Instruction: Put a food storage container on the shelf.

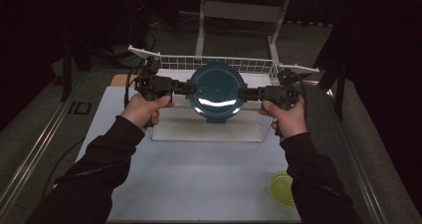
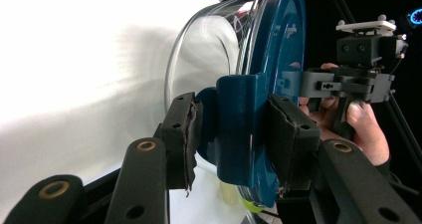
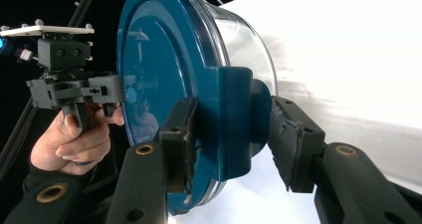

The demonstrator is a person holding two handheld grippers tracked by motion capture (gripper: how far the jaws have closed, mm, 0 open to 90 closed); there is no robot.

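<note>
A round container (image 1: 216, 92) with a dark teal lid and a clear glass body hangs in the air over the table, tipped so its lid faces me. My left gripper (image 1: 191, 88) is shut on the teal clip at its left side. My right gripper (image 1: 244, 93) is shut on the clip at its right side. In the left gripper view the pads (image 2: 185, 134) squeeze that clip (image 2: 239, 129), with the lid (image 2: 281, 40) beyond. In the right gripper view the pads (image 3: 293, 139) press the other clip (image 3: 231, 119) beside the lid (image 3: 154, 59).
A white wire basket (image 1: 234, 63) stands behind the container, and a white tray (image 1: 209, 129) lies under it. A yellow-green bowl (image 1: 283, 188) sits at the near right of the white table (image 1: 199, 184). Metal frame legs (image 1: 201, 30) rise beyond the table's far edge.
</note>
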